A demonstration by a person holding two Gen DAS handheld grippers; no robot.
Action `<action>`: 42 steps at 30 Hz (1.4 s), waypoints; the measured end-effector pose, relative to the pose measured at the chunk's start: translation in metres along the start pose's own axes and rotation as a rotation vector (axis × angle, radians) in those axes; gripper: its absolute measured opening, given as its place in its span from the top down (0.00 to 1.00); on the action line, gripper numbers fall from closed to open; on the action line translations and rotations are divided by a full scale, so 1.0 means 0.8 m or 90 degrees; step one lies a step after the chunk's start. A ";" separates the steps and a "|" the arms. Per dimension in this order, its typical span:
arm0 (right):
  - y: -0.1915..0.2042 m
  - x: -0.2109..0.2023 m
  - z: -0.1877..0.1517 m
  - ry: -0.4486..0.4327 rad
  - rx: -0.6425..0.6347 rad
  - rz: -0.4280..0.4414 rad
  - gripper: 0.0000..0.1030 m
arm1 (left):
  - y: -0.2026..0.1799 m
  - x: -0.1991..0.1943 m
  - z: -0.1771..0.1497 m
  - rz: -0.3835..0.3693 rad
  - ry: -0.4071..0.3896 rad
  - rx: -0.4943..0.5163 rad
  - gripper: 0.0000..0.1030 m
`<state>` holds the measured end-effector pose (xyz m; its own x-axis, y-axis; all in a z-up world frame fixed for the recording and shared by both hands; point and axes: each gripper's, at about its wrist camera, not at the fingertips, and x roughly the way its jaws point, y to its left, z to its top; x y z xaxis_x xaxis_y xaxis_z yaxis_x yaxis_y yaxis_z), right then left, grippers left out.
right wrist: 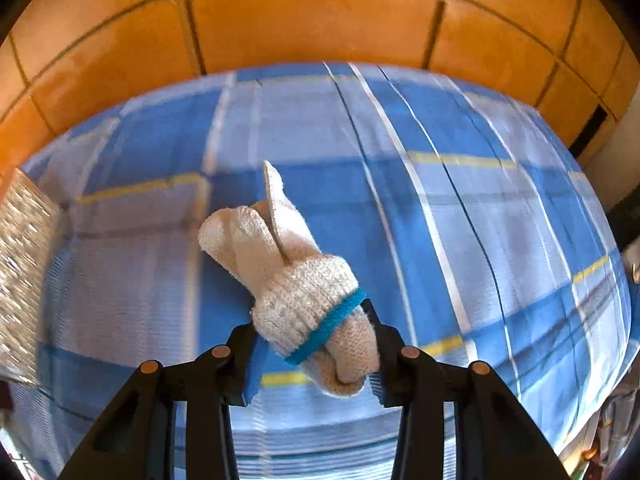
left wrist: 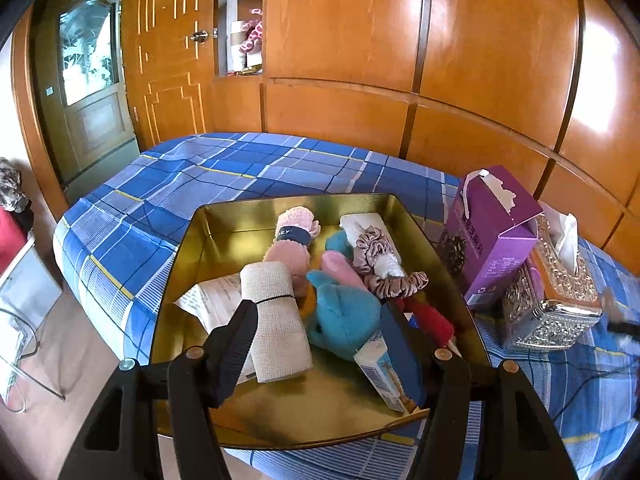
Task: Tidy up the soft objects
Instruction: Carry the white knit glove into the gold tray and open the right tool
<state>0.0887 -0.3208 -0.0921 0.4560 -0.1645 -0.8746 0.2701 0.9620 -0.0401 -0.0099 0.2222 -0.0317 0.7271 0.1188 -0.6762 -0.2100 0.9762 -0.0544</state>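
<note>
A gold metal tin (left wrist: 224,232) sits on the blue plaid bed (left wrist: 168,188). It holds a beige rolled bandage (left wrist: 276,320), a pink rolled towel (left wrist: 294,240), a teal plush (left wrist: 344,312), a white roll (left wrist: 368,226), mauve scrunchies (left wrist: 384,264), a red item (left wrist: 432,320) and a small carton (left wrist: 384,372). My left gripper (left wrist: 320,316) hovers open over the tin, empty. My right gripper (right wrist: 312,320) is shut on a rolled white knit glove with a blue cuff band (right wrist: 292,276), held above the bed (right wrist: 480,208).
A purple box (left wrist: 492,236) and an ornate silver tissue box (left wrist: 552,304) stand right of the tin; the tissue box also shows at the left edge of the right wrist view (right wrist: 24,280). Wooden wardrobe panels (left wrist: 440,60) run behind the bed. A door (left wrist: 88,92) is at the left.
</note>
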 end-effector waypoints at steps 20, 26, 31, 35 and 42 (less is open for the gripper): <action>0.391 -0.233 0.015 -0.176 -0.453 0.393 0.60 | 0.083 -0.006 0.006 0.072 -0.014 -0.077 0.38; 0.518 -0.172 -0.053 -0.079 -0.531 0.412 0.60 | 0.092 -0.005 0.007 0.074 -0.014 -0.096 0.33; 0.571 -0.116 -0.082 -0.019 -0.521 0.374 0.59 | 0.091 -0.001 0.004 0.071 -0.006 -0.104 0.31; 0.595 -0.089 -0.097 -0.014 -0.542 0.330 0.59 | 0.089 0.003 0.001 0.068 0.000 -0.106 0.27; 0.591 -0.094 -0.107 -0.032 -0.562 0.326 0.55 | 0.084 0.007 -0.001 0.067 0.010 -0.106 0.20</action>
<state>0.1092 0.1649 -0.0869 0.3815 0.3219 -0.8665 -0.6794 0.7333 -0.0267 -0.0205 0.2881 -0.0394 0.6857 0.2138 -0.6958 -0.3901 0.9150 -0.1033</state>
